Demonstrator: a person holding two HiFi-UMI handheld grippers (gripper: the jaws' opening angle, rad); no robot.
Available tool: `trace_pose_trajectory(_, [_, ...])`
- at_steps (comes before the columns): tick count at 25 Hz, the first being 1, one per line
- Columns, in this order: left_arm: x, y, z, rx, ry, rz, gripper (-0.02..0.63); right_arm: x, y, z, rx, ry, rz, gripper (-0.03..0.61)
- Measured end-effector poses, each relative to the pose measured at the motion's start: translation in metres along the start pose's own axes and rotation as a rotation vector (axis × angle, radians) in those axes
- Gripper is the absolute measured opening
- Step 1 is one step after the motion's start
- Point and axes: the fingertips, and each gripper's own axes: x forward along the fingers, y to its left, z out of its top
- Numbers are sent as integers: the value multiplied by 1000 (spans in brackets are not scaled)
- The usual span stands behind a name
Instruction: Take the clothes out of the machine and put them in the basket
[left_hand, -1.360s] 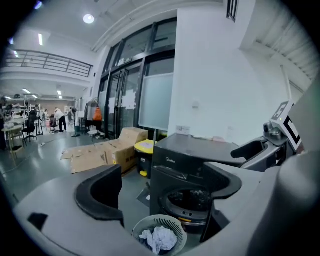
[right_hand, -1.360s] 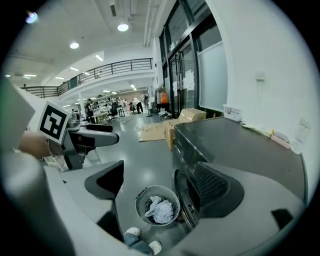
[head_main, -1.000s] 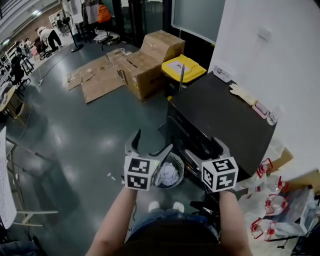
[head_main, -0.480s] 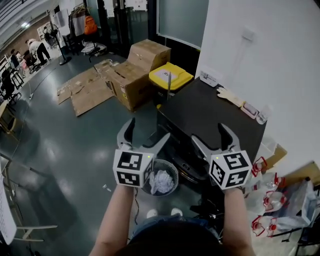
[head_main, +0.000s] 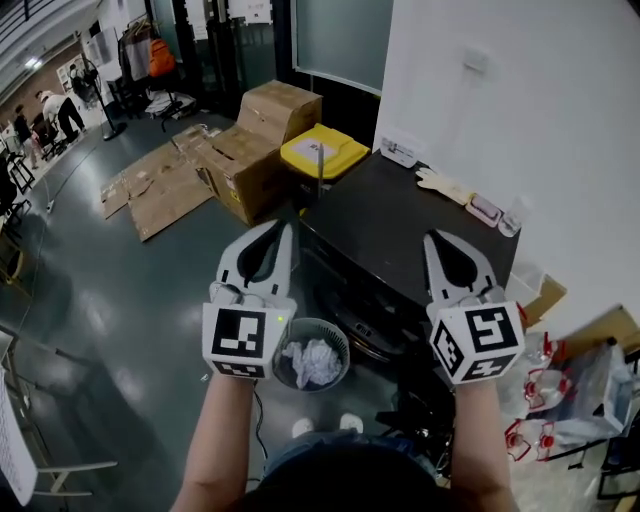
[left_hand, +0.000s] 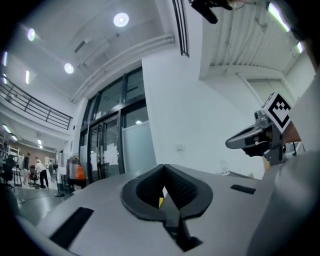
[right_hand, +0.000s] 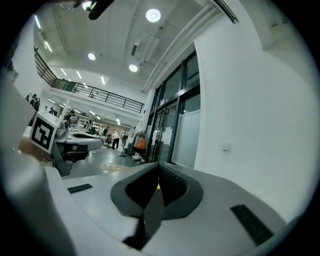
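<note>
Clothes (head_main: 312, 360) in basket (head_main: 343, 350) | left gripper (head_main: 284, 230), right gripper (head_main: 432, 240): jaws just closed, empty | machine (head_main: 400, 220) beside basket

Left gripper (head_main: 284, 232) and right gripper (head_main: 433, 240) held level side by side, jaws just closed together, empty

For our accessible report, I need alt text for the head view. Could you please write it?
A person holds up the left gripper and right gripper, both just closed with nothing between the jaws, by a dark machine. A basket holding white cloth stands on the floor below, cardboard boxes behind.
</note>
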Motion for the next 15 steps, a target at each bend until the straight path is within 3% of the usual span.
trace_pose_trajectory(15, [-13, 6, 21, 79, -17, 39, 2, -26, -12, 30, -90, -71, -104, 0])
